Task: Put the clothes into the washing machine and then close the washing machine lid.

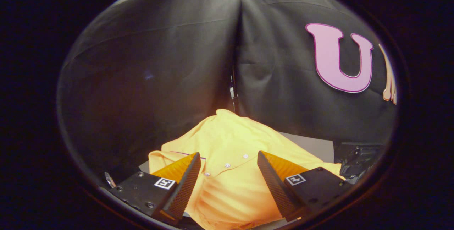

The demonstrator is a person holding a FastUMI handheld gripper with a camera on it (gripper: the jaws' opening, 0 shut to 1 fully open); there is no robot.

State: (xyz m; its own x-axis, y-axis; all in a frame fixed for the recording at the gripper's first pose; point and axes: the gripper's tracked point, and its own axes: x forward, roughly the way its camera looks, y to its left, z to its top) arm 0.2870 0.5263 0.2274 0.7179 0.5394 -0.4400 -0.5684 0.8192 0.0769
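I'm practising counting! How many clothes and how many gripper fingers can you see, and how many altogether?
Yellow shirt: 1, lying between and beyond the open gripper fingers
Gripper fingers: 2
Total: 3

The shirt is lying heaped on the table, spreading between the gripper fingers and rising beyond them toward the table's far edge. The fingers are standing apart, one on either side of the button placket. A dark device is sitting just past the table's right edge, beside the shirt.
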